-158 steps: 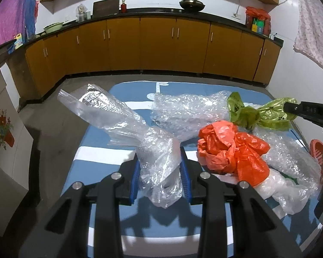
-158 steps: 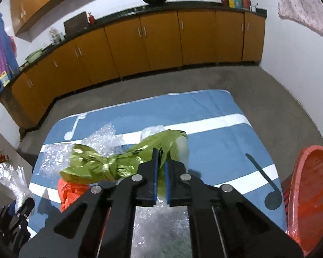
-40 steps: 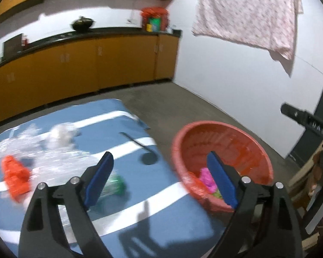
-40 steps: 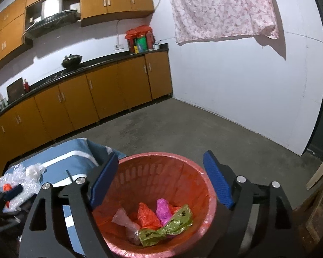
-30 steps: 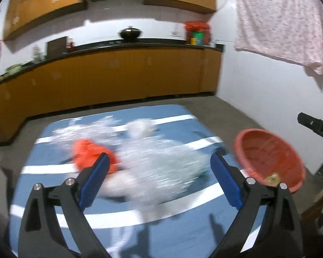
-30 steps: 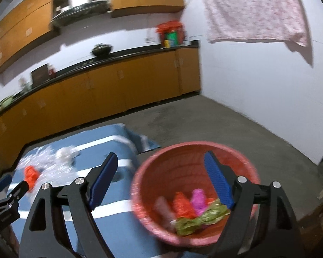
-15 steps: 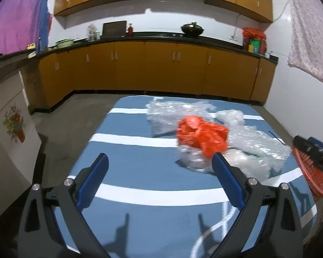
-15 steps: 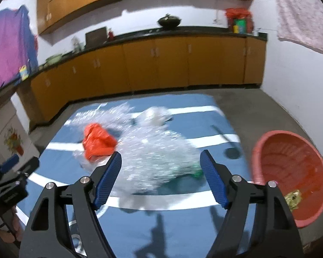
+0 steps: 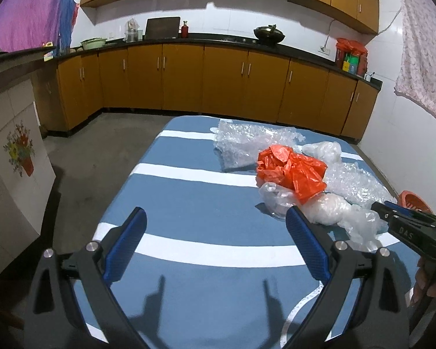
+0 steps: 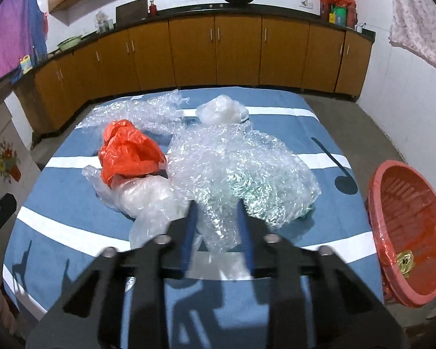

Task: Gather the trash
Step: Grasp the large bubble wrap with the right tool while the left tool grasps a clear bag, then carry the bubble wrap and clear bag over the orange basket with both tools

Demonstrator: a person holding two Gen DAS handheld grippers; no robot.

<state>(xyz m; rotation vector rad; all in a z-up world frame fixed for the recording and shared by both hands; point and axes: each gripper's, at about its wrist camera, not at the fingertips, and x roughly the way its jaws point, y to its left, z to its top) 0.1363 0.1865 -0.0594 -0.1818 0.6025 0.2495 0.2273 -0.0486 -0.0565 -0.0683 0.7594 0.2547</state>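
Observation:
Trash lies on a blue mat with white stripes: an orange plastic bag, clear plastic bags and bubble wrap. My left gripper is open and empty above the mat, left of the pile. In the right wrist view, my right gripper has its jaws closing around the near edge of a big bubble wrap sheet; the fingers are blurred. The orange bag lies left of it. A red basket stands at the mat's right edge with some trash inside.
Orange kitchen cabinets run along the far wall. A white cabinet with a flower print stands at the left. Grey concrete floor surrounds the mat. A white wall with a hanging cloth is at the right.
Both grippers swung from the red basket back to the mat. My right gripper has come down onto the bubble wrap and its jaws have narrowed. My left gripper stays open.

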